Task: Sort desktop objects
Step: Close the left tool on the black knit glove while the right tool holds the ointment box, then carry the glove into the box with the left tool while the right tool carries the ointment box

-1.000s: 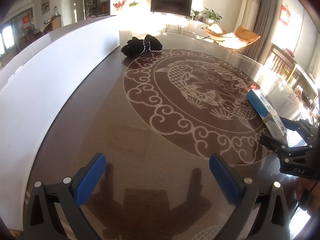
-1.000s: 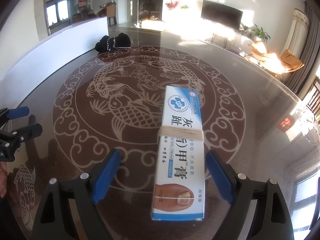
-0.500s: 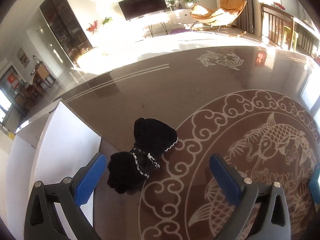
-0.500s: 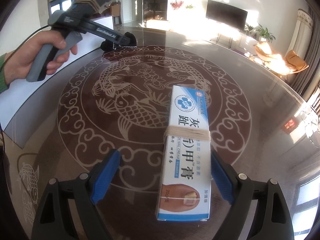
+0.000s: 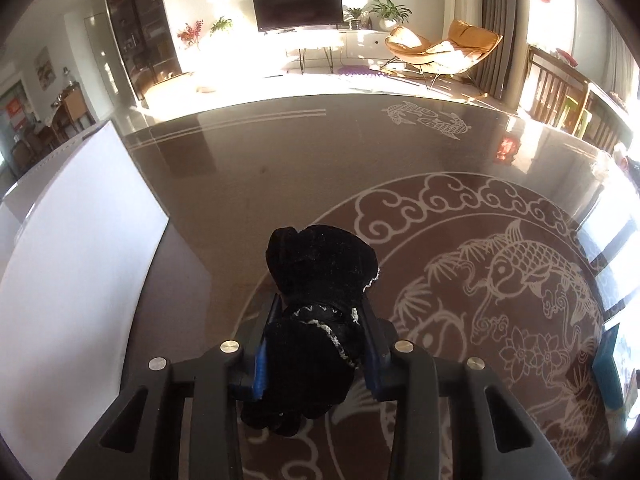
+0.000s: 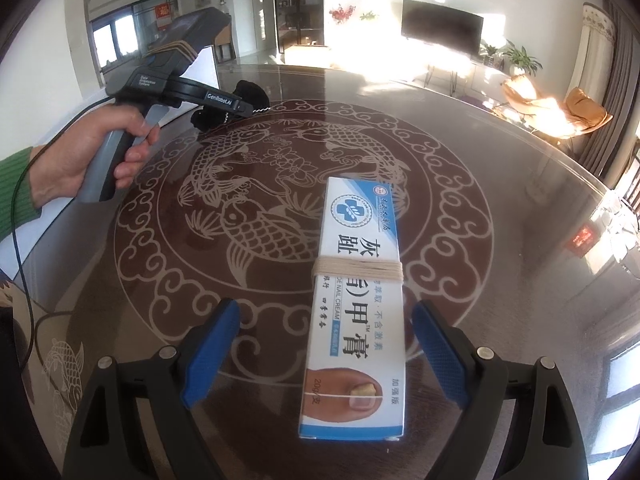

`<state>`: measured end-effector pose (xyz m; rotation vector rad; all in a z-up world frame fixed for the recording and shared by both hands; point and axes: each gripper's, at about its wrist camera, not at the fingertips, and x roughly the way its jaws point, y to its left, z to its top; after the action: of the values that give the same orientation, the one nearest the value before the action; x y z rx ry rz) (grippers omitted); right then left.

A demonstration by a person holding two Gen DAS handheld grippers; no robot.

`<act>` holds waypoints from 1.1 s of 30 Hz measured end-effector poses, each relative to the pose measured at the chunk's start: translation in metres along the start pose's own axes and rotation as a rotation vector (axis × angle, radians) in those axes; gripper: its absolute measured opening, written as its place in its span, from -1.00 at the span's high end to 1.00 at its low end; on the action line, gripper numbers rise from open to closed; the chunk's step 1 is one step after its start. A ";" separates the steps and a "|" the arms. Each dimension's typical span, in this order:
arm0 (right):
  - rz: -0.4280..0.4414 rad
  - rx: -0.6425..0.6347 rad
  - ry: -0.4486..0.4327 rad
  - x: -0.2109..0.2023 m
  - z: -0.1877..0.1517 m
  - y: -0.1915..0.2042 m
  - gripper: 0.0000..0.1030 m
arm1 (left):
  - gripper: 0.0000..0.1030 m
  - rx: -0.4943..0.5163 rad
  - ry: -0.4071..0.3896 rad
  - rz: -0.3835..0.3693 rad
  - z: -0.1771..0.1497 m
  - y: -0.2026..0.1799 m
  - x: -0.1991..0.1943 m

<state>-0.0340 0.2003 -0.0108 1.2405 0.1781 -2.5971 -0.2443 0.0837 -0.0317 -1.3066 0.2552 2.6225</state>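
A black fabric bundle (image 5: pixel 320 256) with white trim lies on the dark patterned glass table (image 5: pixel 280 184). My left gripper (image 5: pixel 320 302) straddles its near half; the jaws are closing and the blue pads press into the cloth on both sides. In the right wrist view the same left gripper (image 6: pixel 248 110), held by a hand (image 6: pixel 80 160), sits over the bundle (image 6: pixel 250 92) at the far left. A white and blue nail cream box (image 6: pixel 360 248), bound with string, lies flat between the fingers of my right gripper (image 6: pixel 325 310), which stands open without touching it.
A tall white panel (image 5: pixel 80 240) runs along the table's left side, close to the bundle. A cable (image 6: pixel 24 240) hangs from the left hand's gripper. The table's far edge borders a sunlit living room with a chair (image 5: pixel 440 48).
The left gripper swept across the table to the black bundle, then narrowed its jaws around it. The right gripper stayed over the box, still wide.
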 end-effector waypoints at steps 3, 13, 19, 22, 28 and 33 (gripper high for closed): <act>0.000 0.001 -0.007 0.000 0.000 0.000 -0.72 | 0.30 -0.010 0.010 0.007 -0.026 -0.005 -0.019; 0.000 0.052 0.000 0.003 0.001 -0.010 -0.72 | 0.30 -0.008 0.026 0.025 -0.083 -0.022 -0.072; 0.047 0.044 0.058 0.014 0.017 -0.019 -0.24 | 0.30 -0.045 0.001 0.007 -0.093 -0.016 -0.113; 0.056 -0.018 0.137 0.018 0.033 -0.016 0.14 | 0.30 -0.088 -0.026 -0.008 -0.098 -0.003 -0.139; 0.079 -0.078 0.102 -0.020 0.070 0.000 0.14 | 0.30 -0.188 -0.084 -0.030 -0.102 0.039 -0.200; 0.147 -0.183 0.063 -0.046 0.128 0.057 0.14 | 0.30 -0.274 -0.122 0.027 -0.103 0.112 -0.248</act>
<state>-0.0855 0.1252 0.1053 1.2223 0.3165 -2.3602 -0.0481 -0.0742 0.1129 -1.2188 -0.1107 2.8236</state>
